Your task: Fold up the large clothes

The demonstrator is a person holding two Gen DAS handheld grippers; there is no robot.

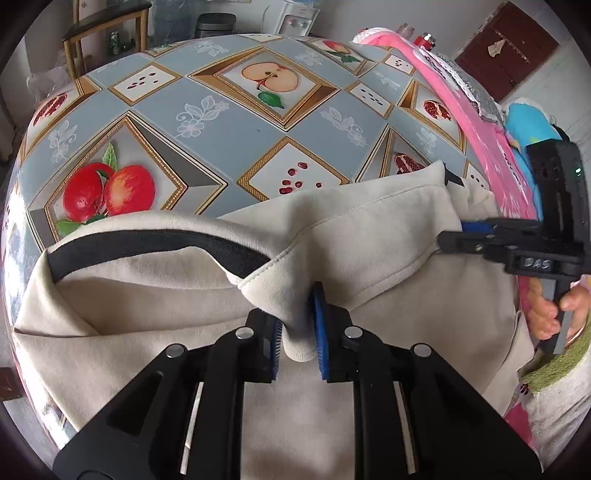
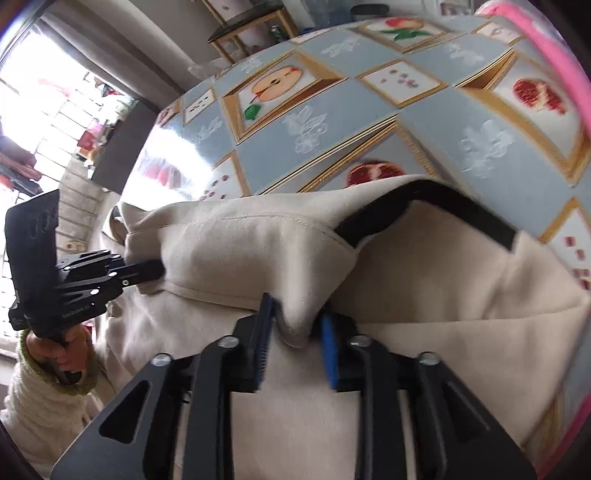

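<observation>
A cream sweatshirt [image 1: 147, 314] with a black neck band [image 1: 159, 240] lies on the near part of the table, its top edge folded over. In the left wrist view my left gripper [image 1: 297, 338] is shut on a thick fold of that edge, both blue pads [image 1: 319, 332] against the cloth. Seen from the right wrist, the same garment [image 2: 443, 295] has a slack fold resting between the parted pads of my right gripper [image 2: 295, 343], with a dark gap at the right pad [image 2: 328, 350]. Each gripper shows in the other's view: right [image 1: 450, 210], left [image 2: 155, 271].
The table [image 1: 240, 122] wears a blue-grey oilcloth printed with fruit, bare beyond the garment. A pink cloth [image 1: 491, 147] runs along its right edge. A hand [image 1: 546, 314] in a cream sleeve with a green cuff holds each gripper. A wooden stand [image 1: 107, 26] is behind the table.
</observation>
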